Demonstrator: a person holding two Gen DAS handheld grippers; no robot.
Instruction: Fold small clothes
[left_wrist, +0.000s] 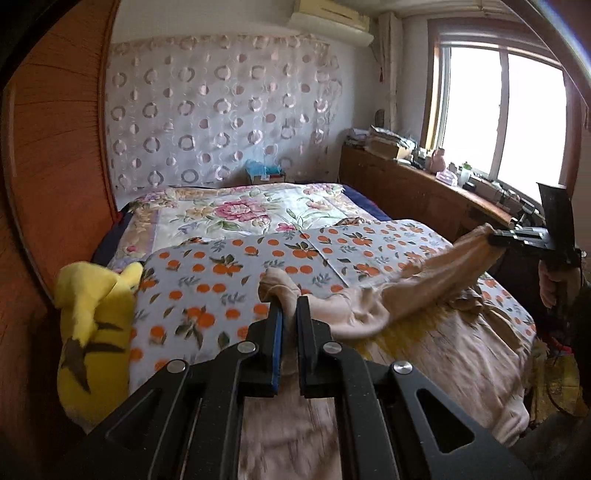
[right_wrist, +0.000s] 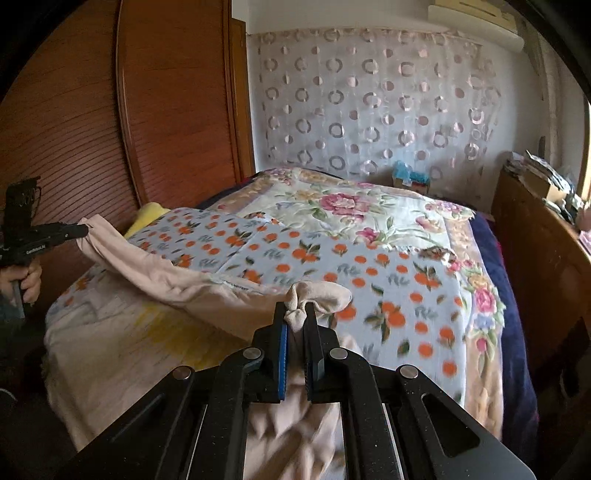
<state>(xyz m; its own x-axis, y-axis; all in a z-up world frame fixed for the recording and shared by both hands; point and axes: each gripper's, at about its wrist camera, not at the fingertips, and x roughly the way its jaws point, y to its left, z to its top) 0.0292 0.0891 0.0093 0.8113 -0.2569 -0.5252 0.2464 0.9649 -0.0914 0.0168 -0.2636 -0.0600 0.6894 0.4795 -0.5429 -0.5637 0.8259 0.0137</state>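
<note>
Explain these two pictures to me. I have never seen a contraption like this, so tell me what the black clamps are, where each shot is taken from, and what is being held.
The black clamps are hand-held two-finger grippers, one in each of a person's hands, each with a camera looking along its fingers. One picture is from the left gripper, the other from the right gripper; each also shows the other at its edge. Both are shut on one beige garment, lifted and stretched between them over a bed with an orange-print sheet. A yellow plush toy lies beside it.

garment motion-blurred, btm cut by frame | sill clutter too small to ID
</note>
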